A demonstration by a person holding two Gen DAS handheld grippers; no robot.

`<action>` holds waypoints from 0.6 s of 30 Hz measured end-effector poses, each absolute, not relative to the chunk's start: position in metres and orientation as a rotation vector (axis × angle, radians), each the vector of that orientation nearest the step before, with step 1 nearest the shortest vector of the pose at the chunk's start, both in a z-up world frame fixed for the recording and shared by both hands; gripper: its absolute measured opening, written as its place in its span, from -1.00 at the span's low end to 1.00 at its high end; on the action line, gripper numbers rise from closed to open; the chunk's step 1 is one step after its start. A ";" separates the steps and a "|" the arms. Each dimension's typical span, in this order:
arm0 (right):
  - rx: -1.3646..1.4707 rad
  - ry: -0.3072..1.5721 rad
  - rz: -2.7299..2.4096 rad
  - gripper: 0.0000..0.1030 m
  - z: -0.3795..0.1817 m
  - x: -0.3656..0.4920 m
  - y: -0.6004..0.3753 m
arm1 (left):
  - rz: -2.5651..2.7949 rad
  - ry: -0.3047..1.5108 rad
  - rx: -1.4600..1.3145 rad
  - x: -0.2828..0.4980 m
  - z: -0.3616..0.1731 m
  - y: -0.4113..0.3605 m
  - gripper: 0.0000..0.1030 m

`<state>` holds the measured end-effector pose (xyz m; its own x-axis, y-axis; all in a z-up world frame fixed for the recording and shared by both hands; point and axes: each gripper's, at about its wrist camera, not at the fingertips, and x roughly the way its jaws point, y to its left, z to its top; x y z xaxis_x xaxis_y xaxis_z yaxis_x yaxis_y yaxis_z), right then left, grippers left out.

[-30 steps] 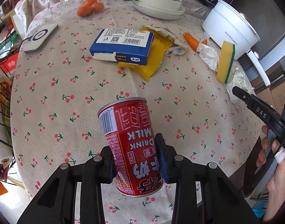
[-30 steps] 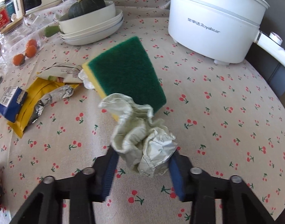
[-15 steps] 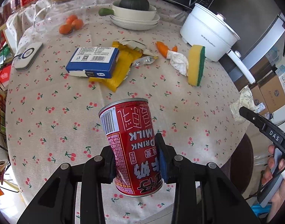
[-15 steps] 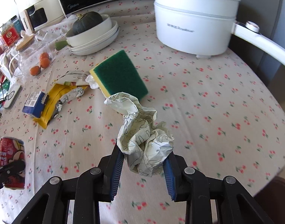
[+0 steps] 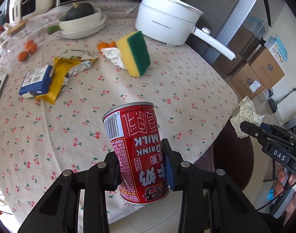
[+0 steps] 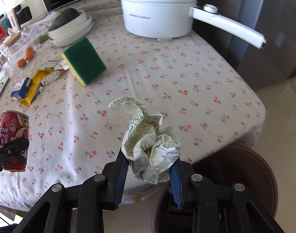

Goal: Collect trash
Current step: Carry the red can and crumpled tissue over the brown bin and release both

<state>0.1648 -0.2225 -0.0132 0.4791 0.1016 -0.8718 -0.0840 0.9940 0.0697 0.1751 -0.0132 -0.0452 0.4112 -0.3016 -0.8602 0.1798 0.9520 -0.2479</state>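
My left gripper (image 5: 141,165) is shut on a red milk-drink can (image 5: 136,149), held upside down above the table's near edge; the can also shows in the right wrist view (image 6: 13,139). My right gripper (image 6: 148,171) is shut on a crumpled paper wad (image 6: 148,143), held over the table's edge above a dark brown bin (image 6: 244,184). The wad also shows in the left wrist view (image 5: 244,116), off the table to the right. A yellow wrapper (image 5: 58,77), a foil scrap (image 5: 80,68) and a white tissue (image 5: 113,56) lie on the table.
The table carries a cherry-print cloth (image 5: 109,97), a yellow-green sponge (image 5: 136,52), a blue box (image 5: 35,79), a white electric pot (image 5: 165,25) with a long handle, stacked bowls with a squash (image 5: 82,23) and small oranges (image 5: 27,48). Cardboard boxes (image 5: 258,73) stand on the floor at right.
Both grippers have pulled back from the table toward its near right edge, still holding the can and the paper wad. The brown bin has come into view below the right gripper.
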 end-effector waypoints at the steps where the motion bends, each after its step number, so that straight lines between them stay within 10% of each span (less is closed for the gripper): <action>1: 0.019 1.068 0.106 -0.30 -0.013 0.161 -0.229 | -0.315 1.108 -0.115 0.174 -0.045 -0.022 -0.26; 18: 0.079 1.140 -0.028 -0.30 -0.038 0.102 -0.343 | -0.607 1.097 0.026 0.142 -0.057 -0.188 -0.26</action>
